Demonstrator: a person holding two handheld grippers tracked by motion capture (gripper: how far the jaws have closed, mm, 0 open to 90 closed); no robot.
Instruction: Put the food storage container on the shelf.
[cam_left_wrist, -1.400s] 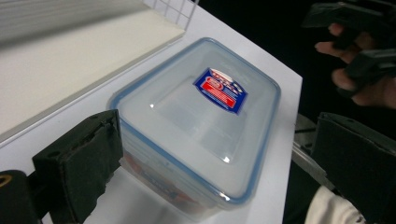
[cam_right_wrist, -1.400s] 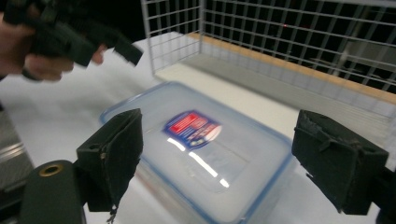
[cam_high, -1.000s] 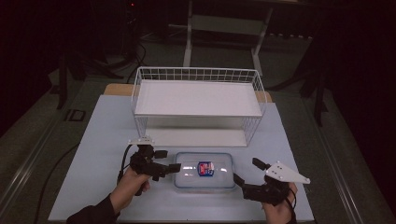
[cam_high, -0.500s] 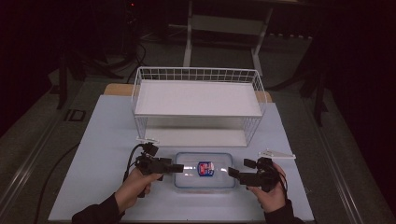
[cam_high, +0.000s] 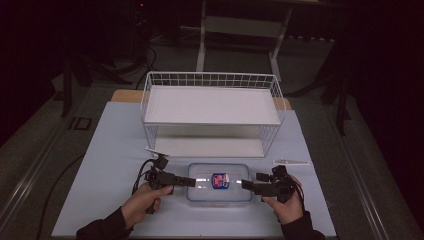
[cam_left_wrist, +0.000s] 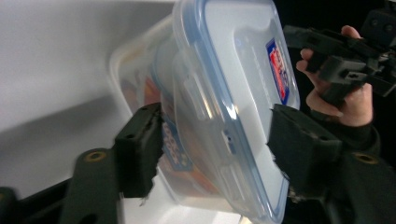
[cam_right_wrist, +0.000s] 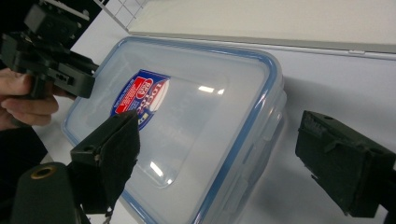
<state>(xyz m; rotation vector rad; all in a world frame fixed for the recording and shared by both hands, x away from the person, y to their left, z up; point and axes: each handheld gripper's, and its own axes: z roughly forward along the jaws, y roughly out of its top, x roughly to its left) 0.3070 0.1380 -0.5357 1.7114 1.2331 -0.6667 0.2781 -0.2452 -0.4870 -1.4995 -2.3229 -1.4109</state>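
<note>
Two hands come in from 6 o'clock of the high view, each w/ a gripper aimed inward at a clear container (cam_high: 219, 182) lying flat on the tabletop (cam_high: 115, 145), front-center, just in front of a white wire rack (cam_high: 212, 107).

Left hand (cam_high: 142, 200) at approx 7 o'clock, forearm angled up-right, left gripper (cam_high: 191, 182) level & pointing to 3 o'clock. Its fingers (cam_left_wrist: 137, 149) are spread, straddling the container's left end at the blue-rimmed lid; contact can't be confirmed.

Container lid carries a red/blue label (cam_high: 219, 180) in the middle.

Right hand (cam_high: 287, 207) at approx 5 o'clock, right gripper (cam_high: 246, 184) pointing to 9 o'clock. Its fingers (cam_right_wrist: 112, 154) are spread wide; one over the lid near the label, the other off the container's side above bare tabletop.
</note>
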